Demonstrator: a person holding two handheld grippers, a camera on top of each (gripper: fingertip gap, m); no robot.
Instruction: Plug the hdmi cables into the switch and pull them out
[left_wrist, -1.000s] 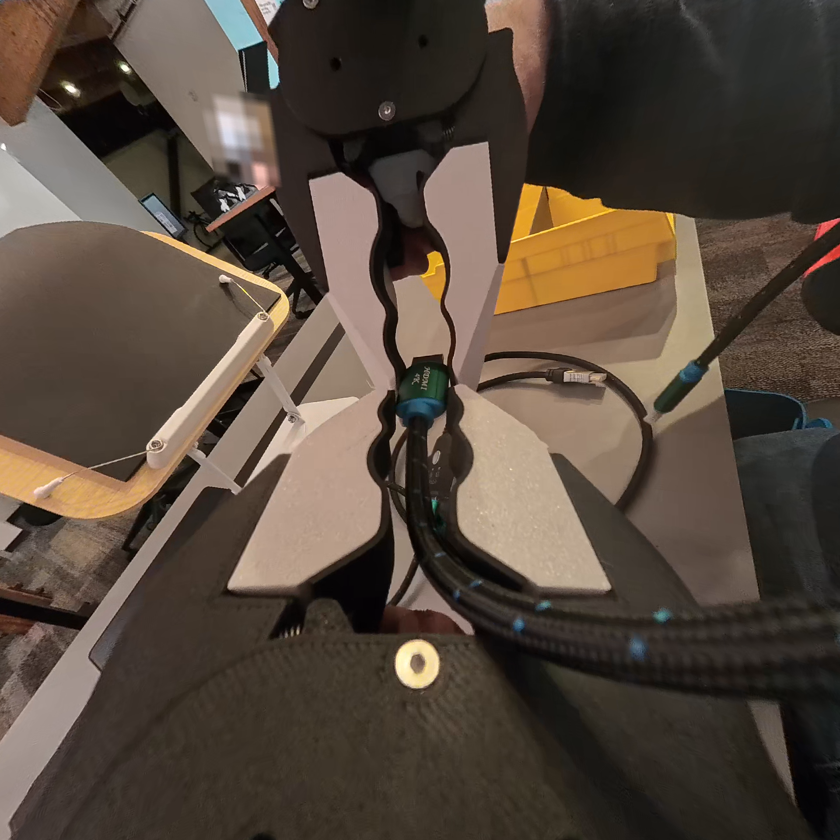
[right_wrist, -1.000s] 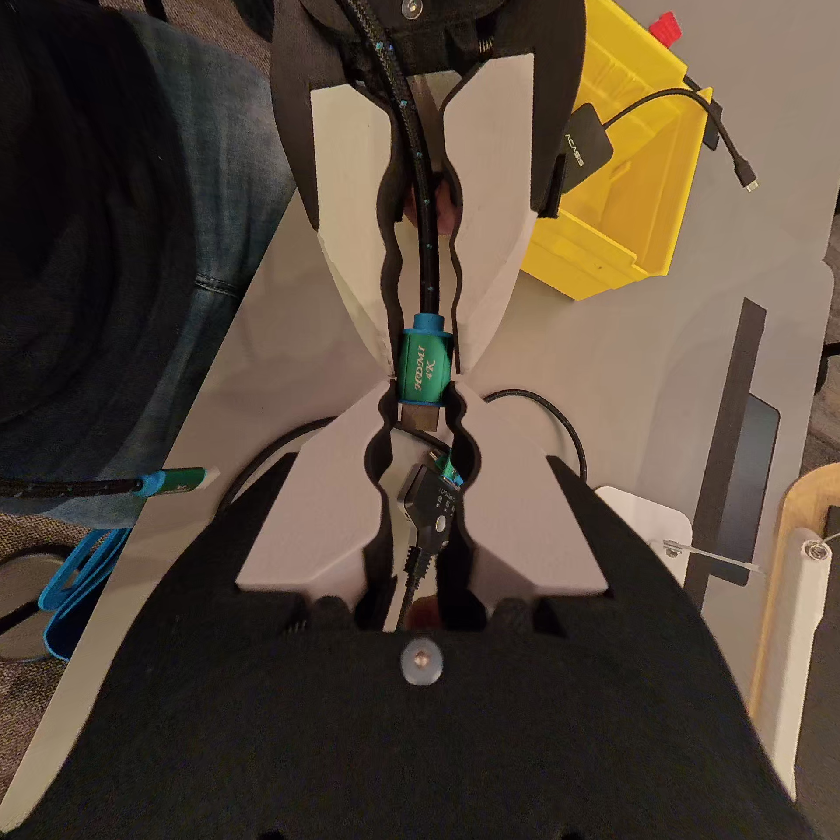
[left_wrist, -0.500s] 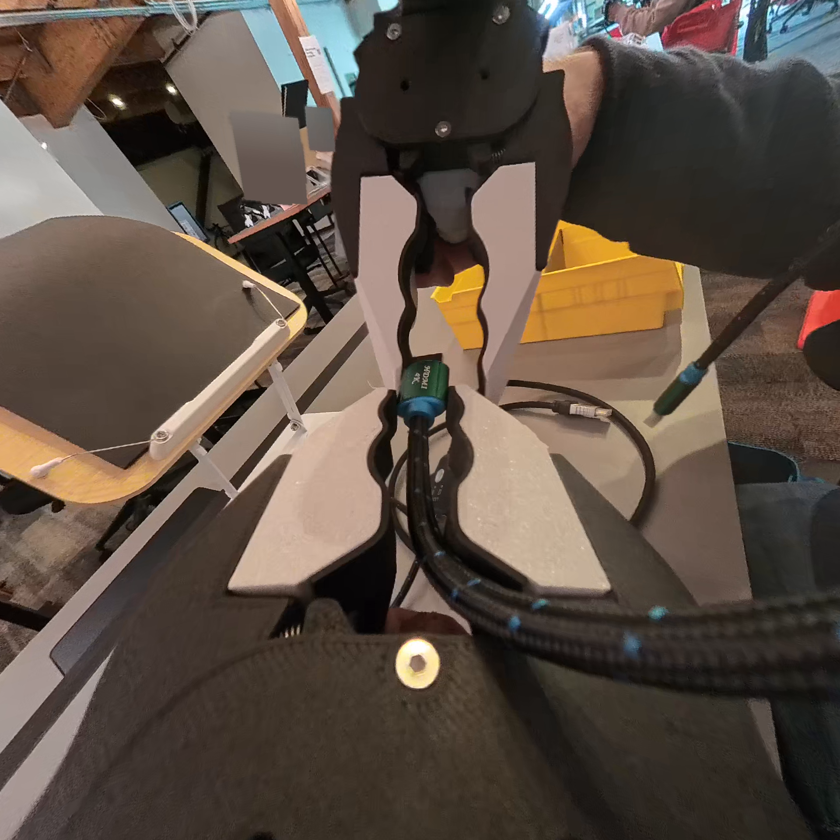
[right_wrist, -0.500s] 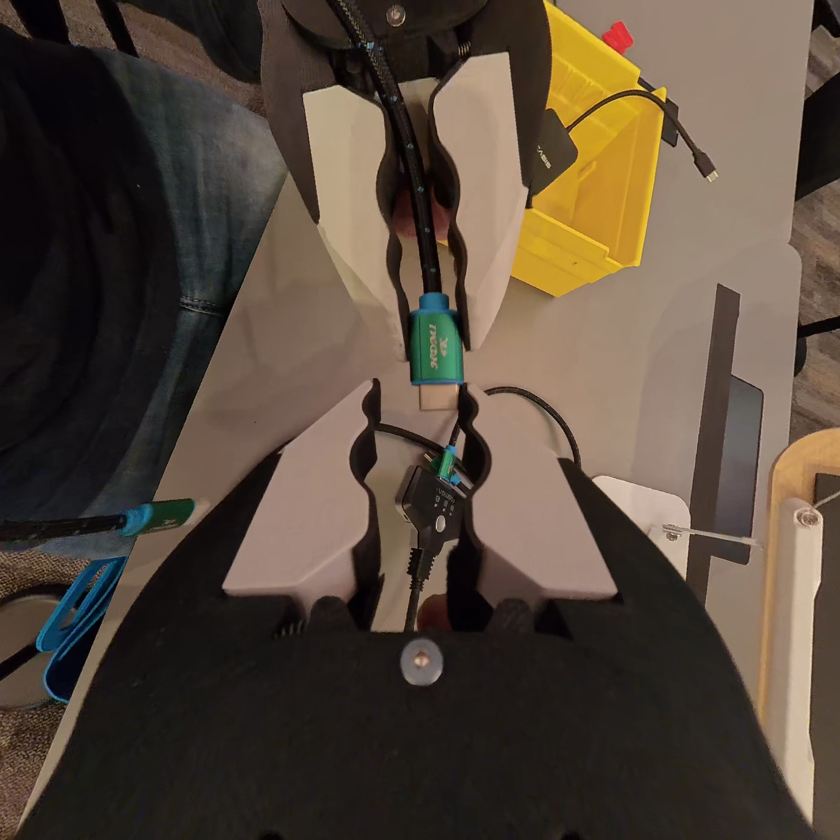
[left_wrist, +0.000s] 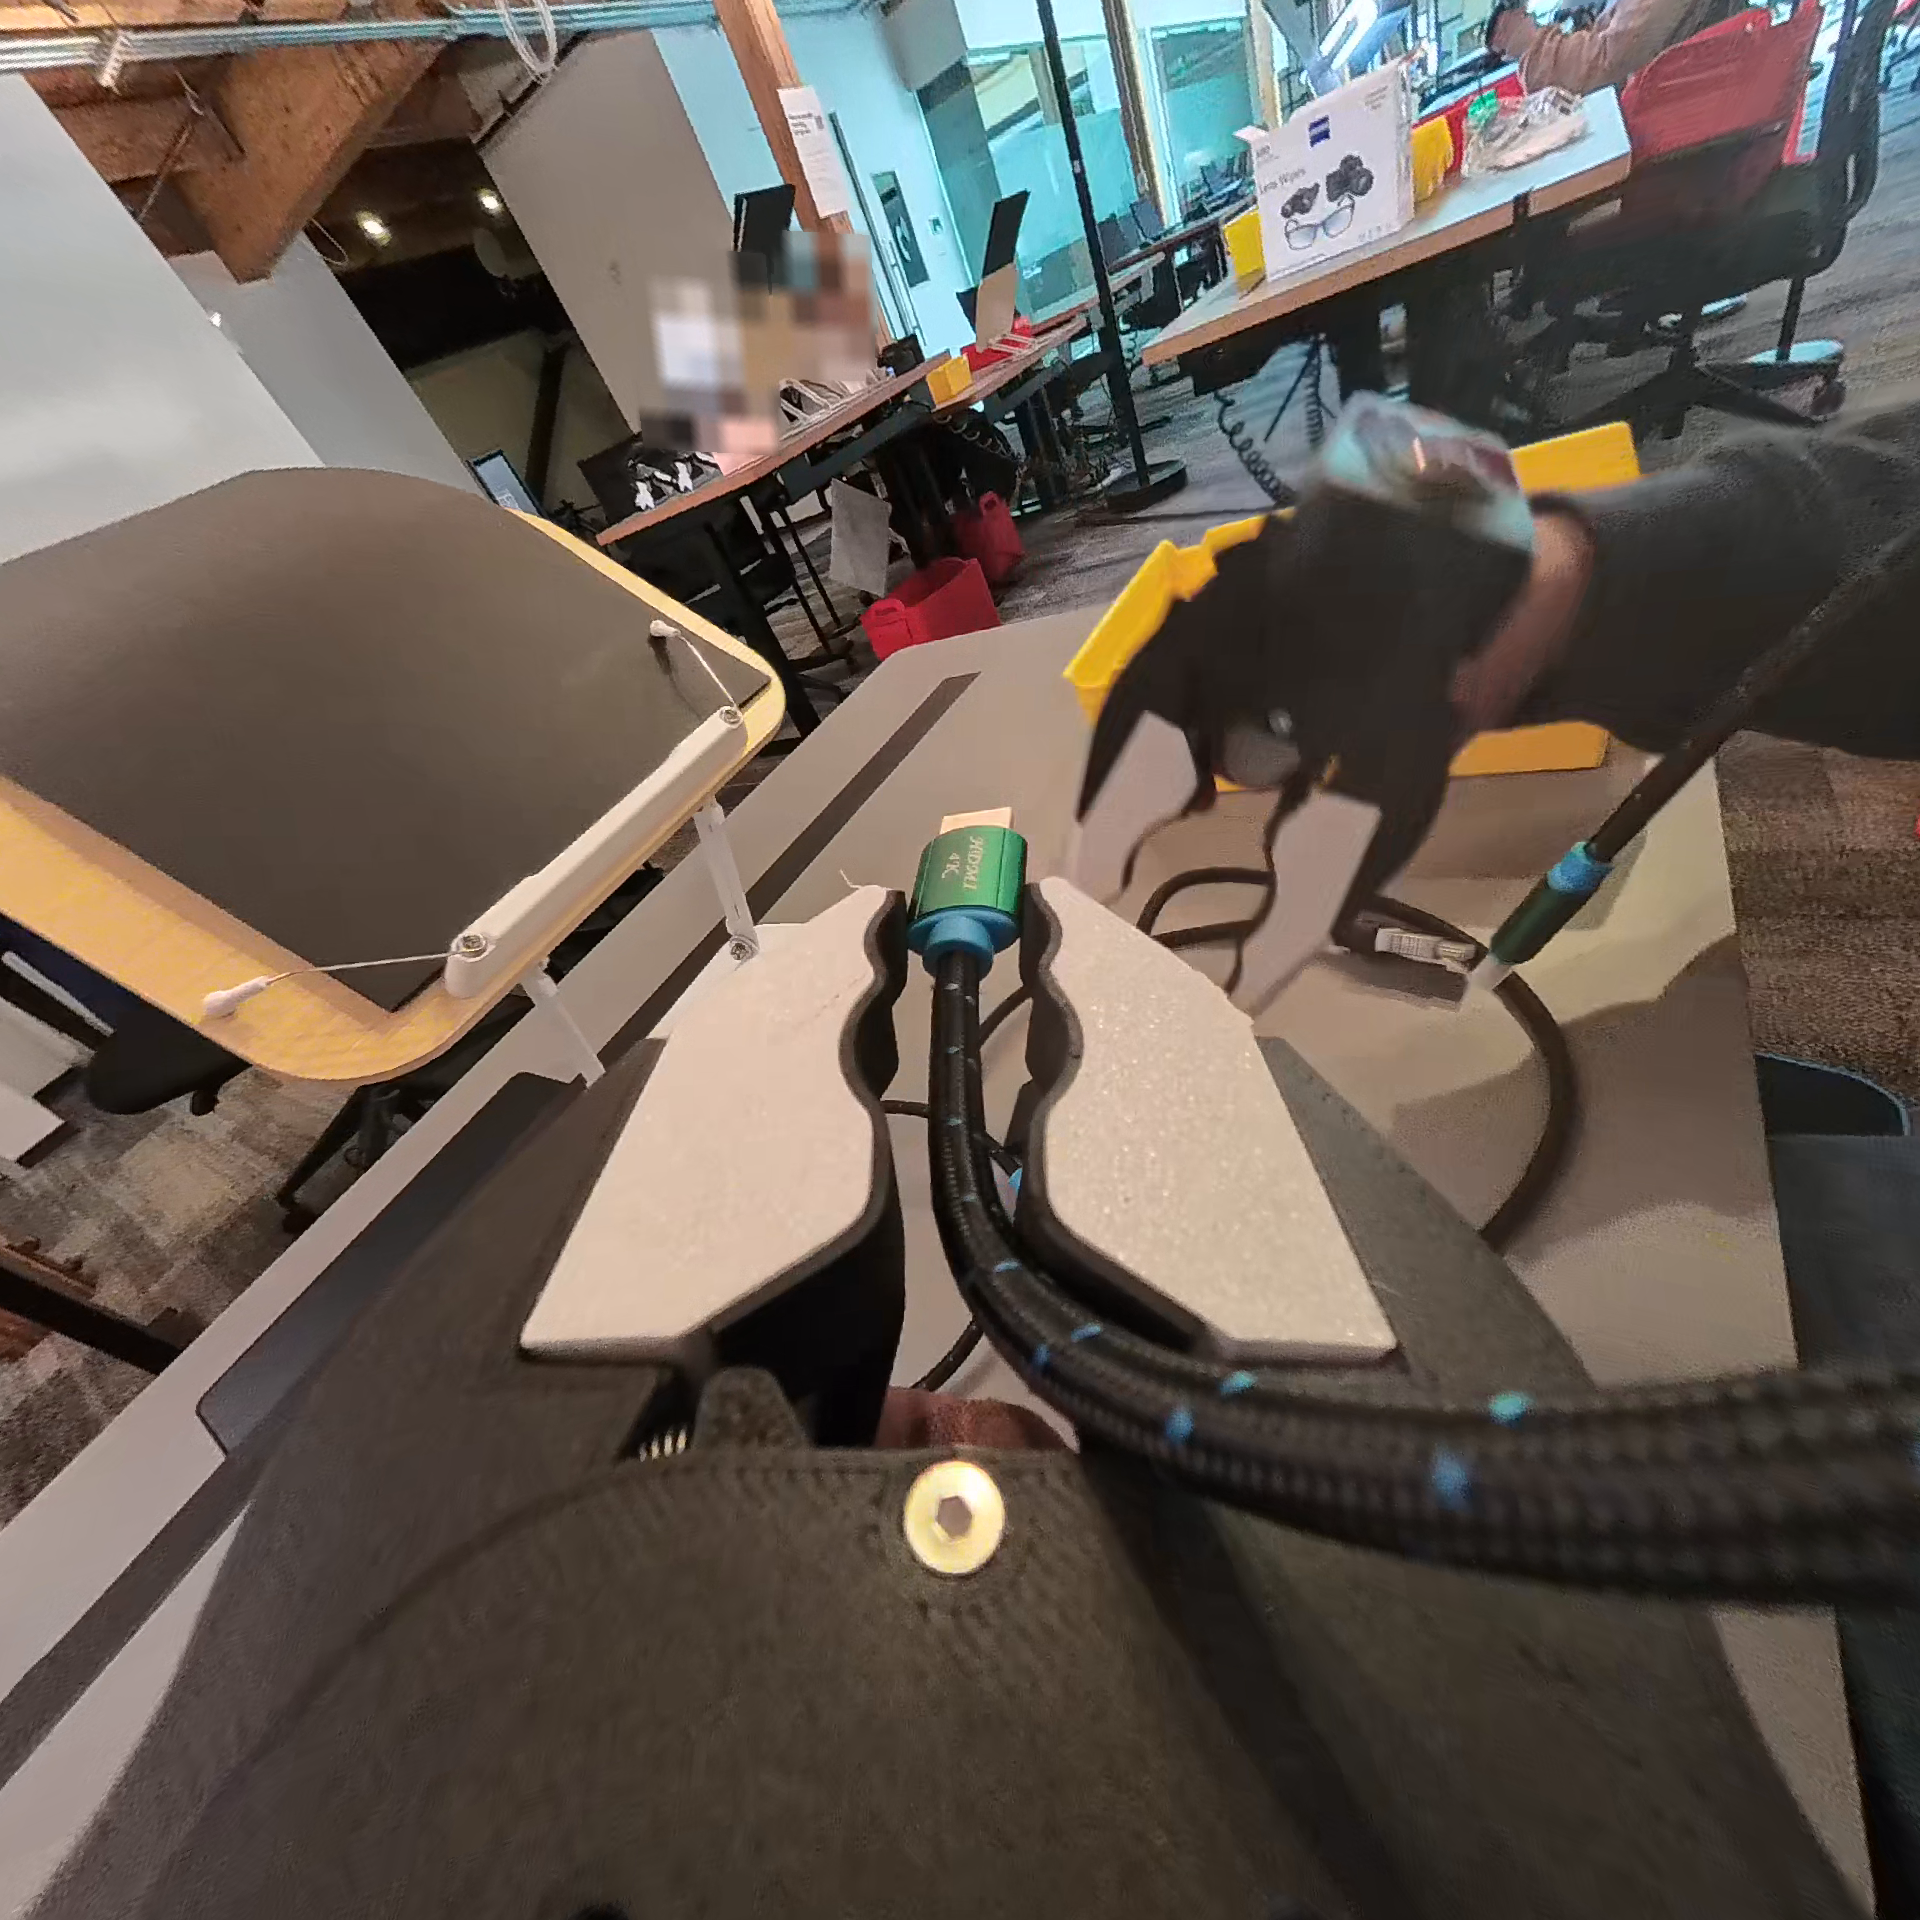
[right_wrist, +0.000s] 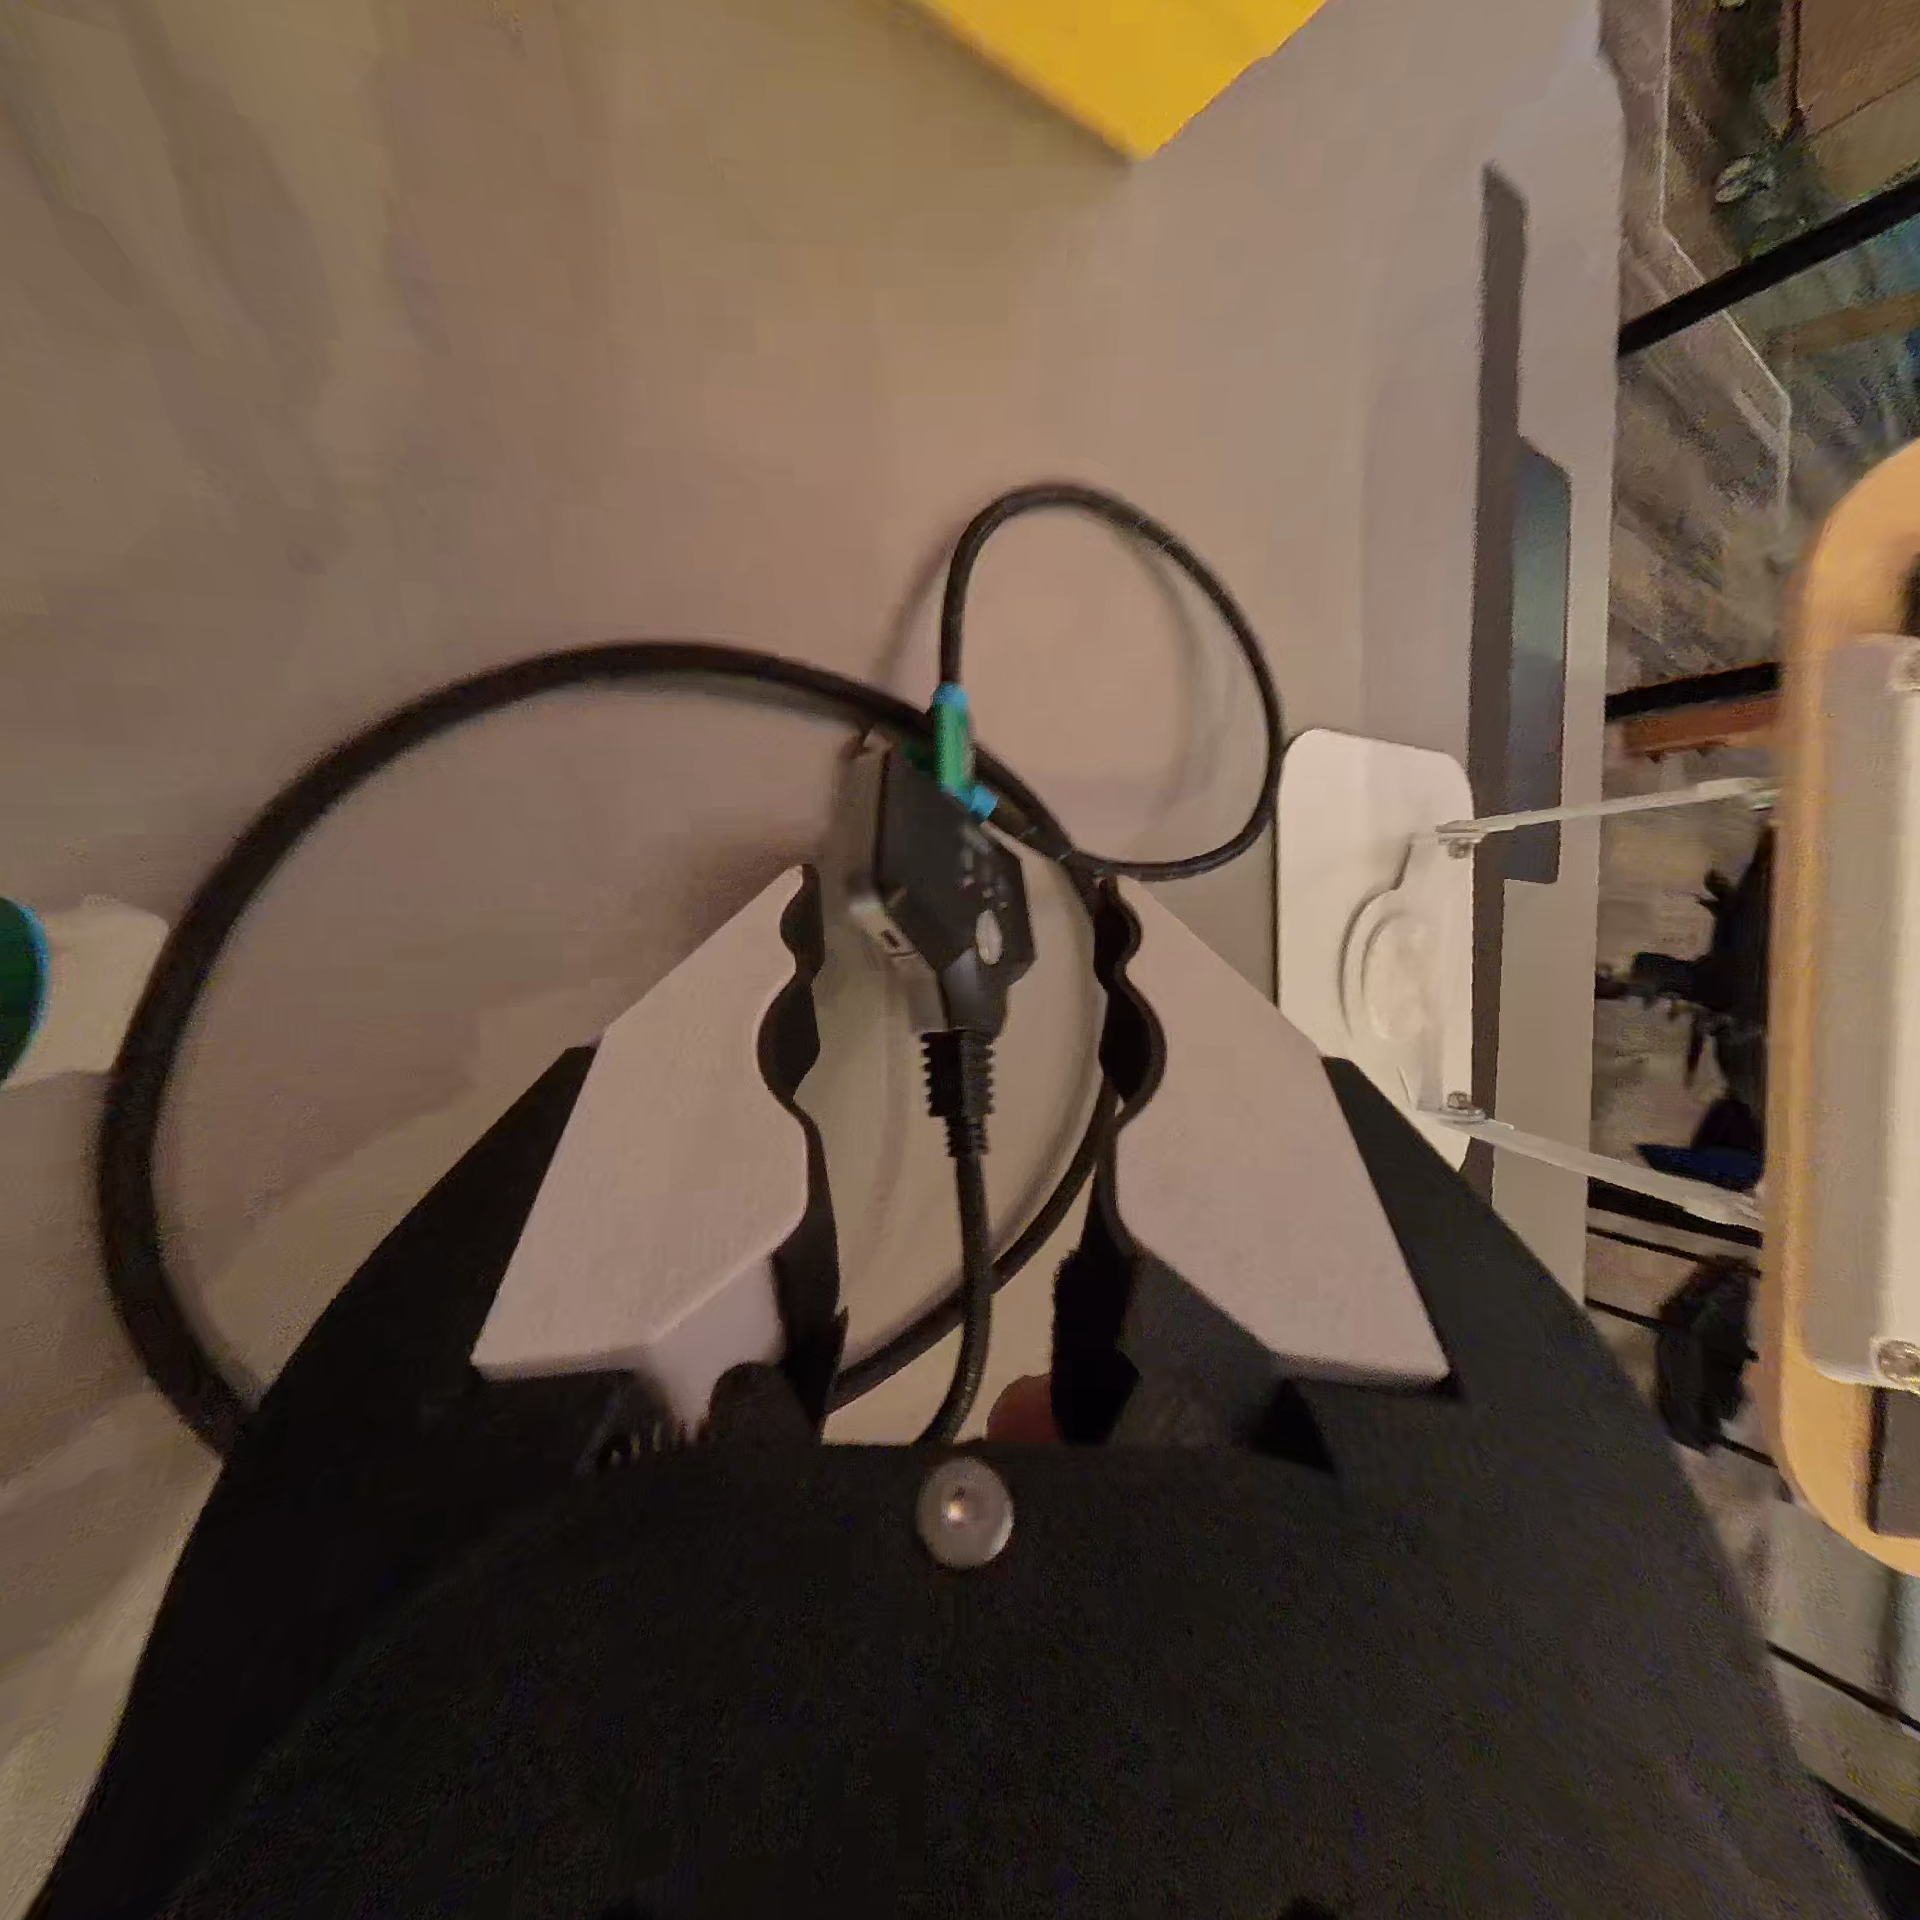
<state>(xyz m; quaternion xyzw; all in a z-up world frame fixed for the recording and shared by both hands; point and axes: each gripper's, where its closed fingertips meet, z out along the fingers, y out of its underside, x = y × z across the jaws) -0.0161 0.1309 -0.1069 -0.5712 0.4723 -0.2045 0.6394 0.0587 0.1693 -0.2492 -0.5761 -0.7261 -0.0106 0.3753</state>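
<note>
Plainly the step in hand is bringing a plug to the switch; the left gripper (left_wrist: 964, 914) is clamped on the green HDMI plug (left_wrist: 967, 876), metal tip pointing forward and free in the air, braided cable trailing back to the right; the right gripper (right_wrist: 961, 925) hovers with fingers apart and nothing between them, just above the small black switch (right_wrist: 951, 883) on the grey table (right_wrist: 520, 416), where another green plug (right_wrist: 951, 743) seems already seated; next, I judge, the right must pinch the switch steady while the left lines up its plug; loops of black cable (right_wrist: 416, 686) crowd the switch, the white stand base (right_wrist: 1371, 894) sits just beside, and the table edge runs beyond it.
</note>
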